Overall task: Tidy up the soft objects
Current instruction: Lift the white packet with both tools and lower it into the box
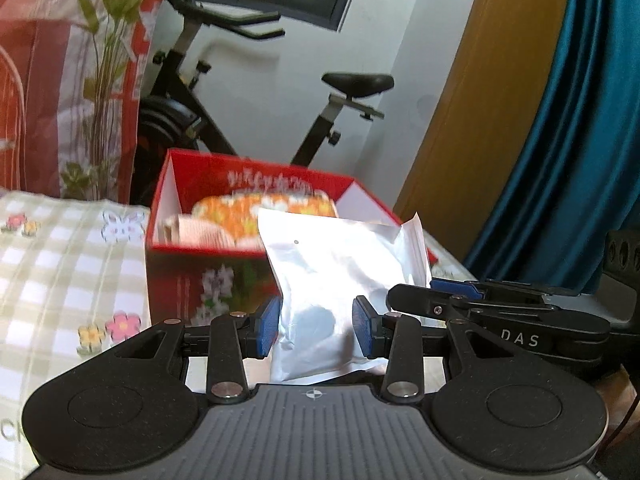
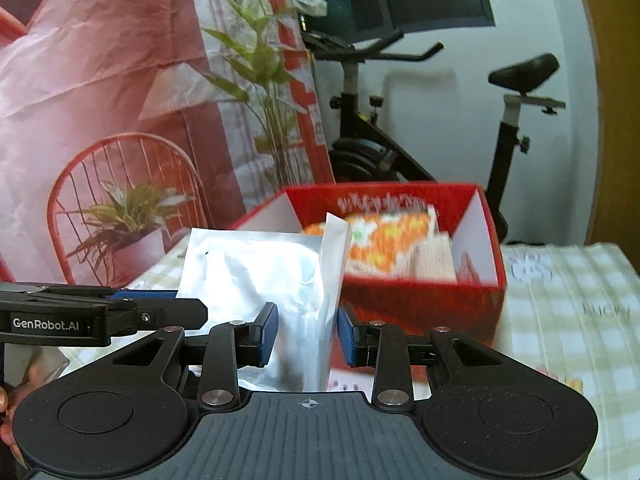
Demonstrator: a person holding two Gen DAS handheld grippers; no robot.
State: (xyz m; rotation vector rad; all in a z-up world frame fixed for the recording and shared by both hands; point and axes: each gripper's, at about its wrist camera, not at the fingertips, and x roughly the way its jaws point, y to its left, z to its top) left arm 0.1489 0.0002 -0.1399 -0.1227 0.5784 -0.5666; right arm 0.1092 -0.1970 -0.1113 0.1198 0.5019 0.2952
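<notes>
Silver foil crinkles where both grippers pinch the soft pouch (image 1: 340, 280): the left gripper (image 1: 316, 328) clamps its near-left part, the right gripper (image 2: 306, 334) squeezes a narrow fold at its right edge, likely so the limp pouch stays spread. It hangs above the checked cloth (image 1: 60, 264), just near of the red box (image 1: 176, 264), probably its destination, already holding orange patterned fabric (image 2: 384, 236).

Silver pouch (image 1: 340, 276), red box (image 1: 192, 276) (white flowers), green-checked cloth (image 1: 60, 264), teal curtain (image 1: 560, 140)
</notes>
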